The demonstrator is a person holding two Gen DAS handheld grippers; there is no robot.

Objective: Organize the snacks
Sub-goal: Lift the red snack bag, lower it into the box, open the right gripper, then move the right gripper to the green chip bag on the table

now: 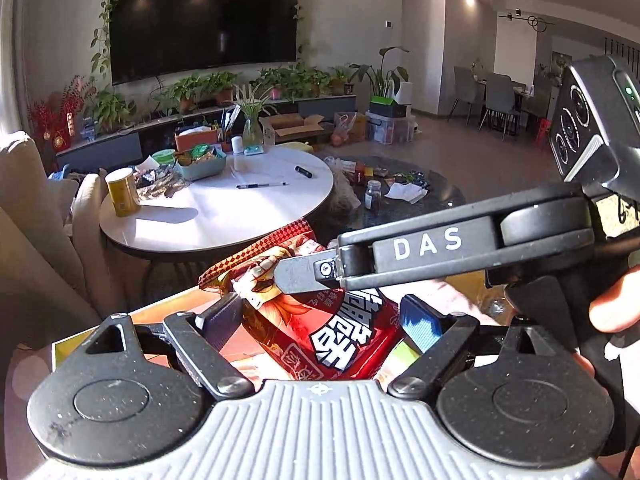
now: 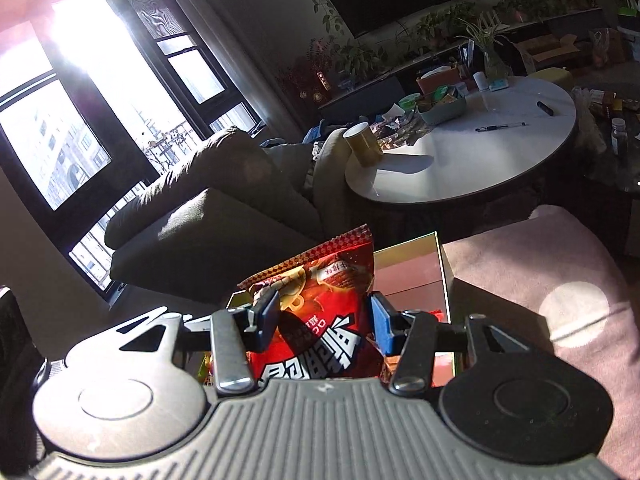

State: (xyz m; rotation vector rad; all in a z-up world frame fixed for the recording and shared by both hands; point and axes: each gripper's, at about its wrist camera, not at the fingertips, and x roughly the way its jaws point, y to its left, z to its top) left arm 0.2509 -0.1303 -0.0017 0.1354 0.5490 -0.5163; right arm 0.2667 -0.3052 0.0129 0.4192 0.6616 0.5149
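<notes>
Right tool (image 2: 324,322) pinching red snack bag (image 2: 320,320); left tool (image 1: 320,320) spread, bag between its fingers.

Right tool's pads pressed onto the crinkly foil bag's sides, bag held up in the air over an open shallow box (image 2: 412,264) with glossy pinkish bottom. In the left view the right tool (image 1: 280,276) nips the bag's upper part; whether the left pads touch the bag, cannot tell. Round white bench (image 1: 224,208) beyond carries a teal basket (image 1: 200,168) of packets and a yellow cylindrical can (image 1: 122,192).
</notes>
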